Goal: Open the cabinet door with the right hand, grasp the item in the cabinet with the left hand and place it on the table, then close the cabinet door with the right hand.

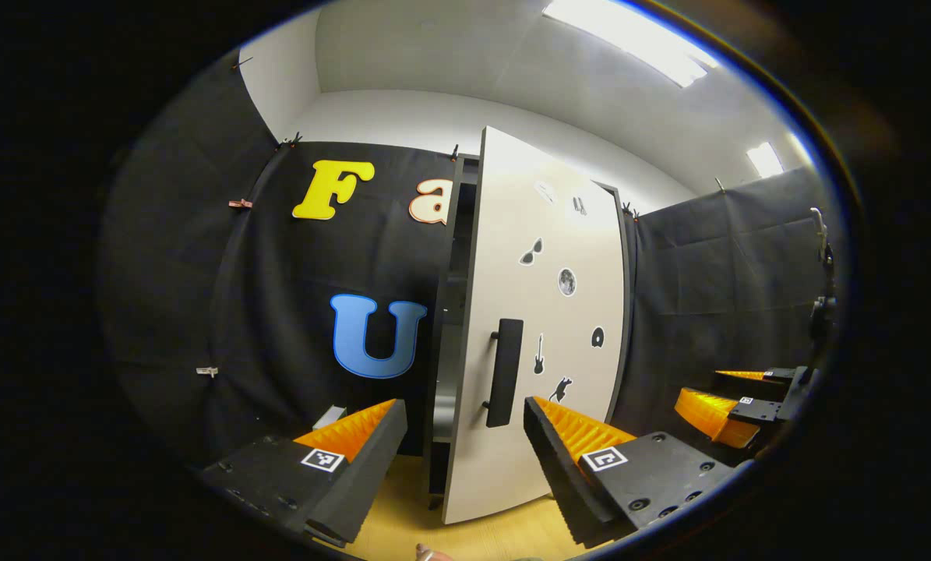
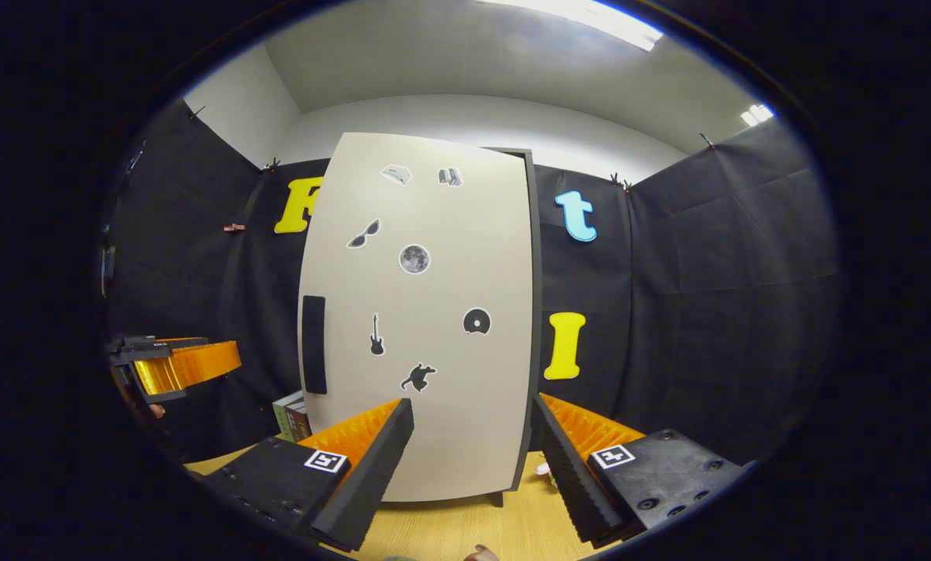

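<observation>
Cabinet door (image 1: 543, 312) ajar in the left gripper view, swung out a little on its hinge side at the right, with a dark slit along its left edge where the cabinet (image 1: 446, 312) interior shows. Inside, shelf edges are faintly visible; what sits in there is too dark to tell. The black handle (image 1: 504, 372) stands upright near the door's left edge, just above the gap between the left gripper (image 1: 461, 425) fingers, which are spread wide and hold nothing. Open air between the fingers and the door. Bare wood table (image 1: 481, 538) under the door's lower edge.

Over at the far right of this view, the right gripper (image 1: 734, 393) hangs off to the side, well apart from the door.

Right gripper view now: the door (image 2: 426, 312) faces it almost square-on, handle (image 2: 314, 344) at the left edge, stickers scattered over the panel. The right gripper (image 2: 473, 432) is spread too, empty, short of the door. A small stack of books (image 2: 292, 417) sits on the table (image 2: 465, 530) just left of the door's lower corner. The left gripper (image 2: 177, 362) hovers at far left. Black cloth walls, white ceiling with light panels above.
</observation>
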A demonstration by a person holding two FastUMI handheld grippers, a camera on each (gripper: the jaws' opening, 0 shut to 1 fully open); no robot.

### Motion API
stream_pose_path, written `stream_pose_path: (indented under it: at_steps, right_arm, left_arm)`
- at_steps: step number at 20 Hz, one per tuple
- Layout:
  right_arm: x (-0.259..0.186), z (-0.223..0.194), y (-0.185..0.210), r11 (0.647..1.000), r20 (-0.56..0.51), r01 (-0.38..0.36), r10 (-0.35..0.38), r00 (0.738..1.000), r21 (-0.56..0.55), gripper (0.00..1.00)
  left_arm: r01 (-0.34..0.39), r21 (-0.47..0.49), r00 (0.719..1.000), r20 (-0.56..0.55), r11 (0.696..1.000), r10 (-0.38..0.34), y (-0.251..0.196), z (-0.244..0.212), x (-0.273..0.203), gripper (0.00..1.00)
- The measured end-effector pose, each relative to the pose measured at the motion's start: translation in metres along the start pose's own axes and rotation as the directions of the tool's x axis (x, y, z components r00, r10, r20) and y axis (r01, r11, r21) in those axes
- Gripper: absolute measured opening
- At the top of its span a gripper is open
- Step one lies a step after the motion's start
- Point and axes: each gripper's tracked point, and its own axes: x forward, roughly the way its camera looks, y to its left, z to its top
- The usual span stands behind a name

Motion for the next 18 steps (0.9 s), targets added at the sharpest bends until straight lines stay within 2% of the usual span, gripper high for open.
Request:
stream_pose_path:
  at_steps: [5,10,18]
  right_arm:
    - [0.003,-0.002,-0.009,0.999,-0.017,0.032,-0.032,0.999,-0.026,0.97]
    - [0.004,-0.003,-0.001,1.000,-0.019,0.007,-0.007,1.000,-0.007,0.97]
    - [0.004,-0.003,-0.004,1.000,-0.026,0.007,-0.007,1.000,-0.001,0.97]
  left_arm:
    - [-0.013,0.037,1.000,-0.016,0.999,0.014,0.001,-0.004,0.002,0.95]
    - [0.000,0.053,0.999,-0.033,0.999,0.001,-0.002,-0.009,0.006,0.95]
    - [-0.004,0.069,0.999,-0.047,0.998,0.007,0.003,-0.011,0.008,0.95]
